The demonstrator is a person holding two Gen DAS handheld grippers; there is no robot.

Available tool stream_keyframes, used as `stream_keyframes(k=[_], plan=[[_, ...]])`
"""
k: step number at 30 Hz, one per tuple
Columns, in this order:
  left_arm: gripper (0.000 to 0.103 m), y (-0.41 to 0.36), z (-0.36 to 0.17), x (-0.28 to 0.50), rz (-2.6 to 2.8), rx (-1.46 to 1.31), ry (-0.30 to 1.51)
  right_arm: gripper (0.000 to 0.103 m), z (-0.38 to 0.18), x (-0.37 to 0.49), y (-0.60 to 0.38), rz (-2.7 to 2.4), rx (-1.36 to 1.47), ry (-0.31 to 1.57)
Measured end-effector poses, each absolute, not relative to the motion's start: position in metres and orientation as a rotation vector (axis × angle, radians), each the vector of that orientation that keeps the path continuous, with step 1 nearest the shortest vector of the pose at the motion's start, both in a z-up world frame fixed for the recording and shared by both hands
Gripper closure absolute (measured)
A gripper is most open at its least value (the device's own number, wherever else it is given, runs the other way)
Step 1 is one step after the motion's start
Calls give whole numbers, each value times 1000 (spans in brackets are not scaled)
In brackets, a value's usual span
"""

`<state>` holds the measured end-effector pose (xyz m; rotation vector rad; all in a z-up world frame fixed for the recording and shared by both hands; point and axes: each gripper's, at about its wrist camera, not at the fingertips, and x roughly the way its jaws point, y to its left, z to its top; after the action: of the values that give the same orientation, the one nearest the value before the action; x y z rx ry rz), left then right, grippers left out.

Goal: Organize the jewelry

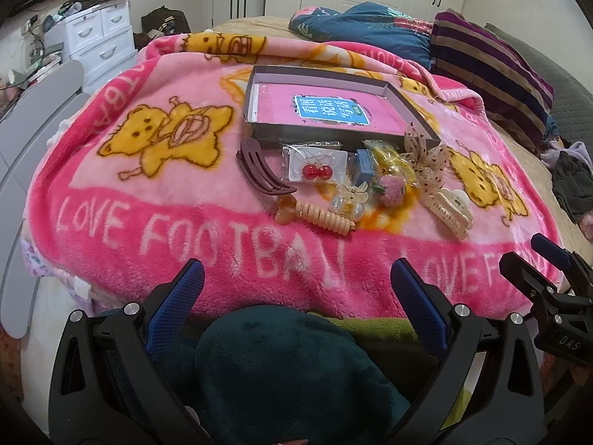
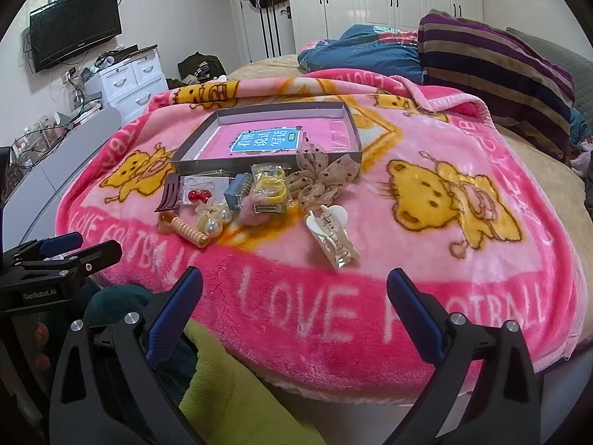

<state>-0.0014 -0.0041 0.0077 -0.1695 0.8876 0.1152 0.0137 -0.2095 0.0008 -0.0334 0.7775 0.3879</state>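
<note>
Both claws released, empty. White clip (image 2: 331, 237) lies ahead of right claw (image 2: 294, 298), long axis toward it; left claw (image 1: 296, 289) farther.

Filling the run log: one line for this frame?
stage: pre-grasp | left tongs: open, empty | right tongs: open, empty | hair accessories: on blanket | tray: no accessories

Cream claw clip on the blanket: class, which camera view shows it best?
The right wrist view: the cream claw clip lies near centre, large, with its teeth visible. The left wrist view shows the clip smaller and off to the right.
</note>
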Motion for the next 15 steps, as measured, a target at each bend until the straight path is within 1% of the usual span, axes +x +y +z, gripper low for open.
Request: stream_keyframes(k=[15], plan=[[9, -4, 6, -1, 118, -170, 888, 4, 1, 14, -204, 407, -27, 781]])
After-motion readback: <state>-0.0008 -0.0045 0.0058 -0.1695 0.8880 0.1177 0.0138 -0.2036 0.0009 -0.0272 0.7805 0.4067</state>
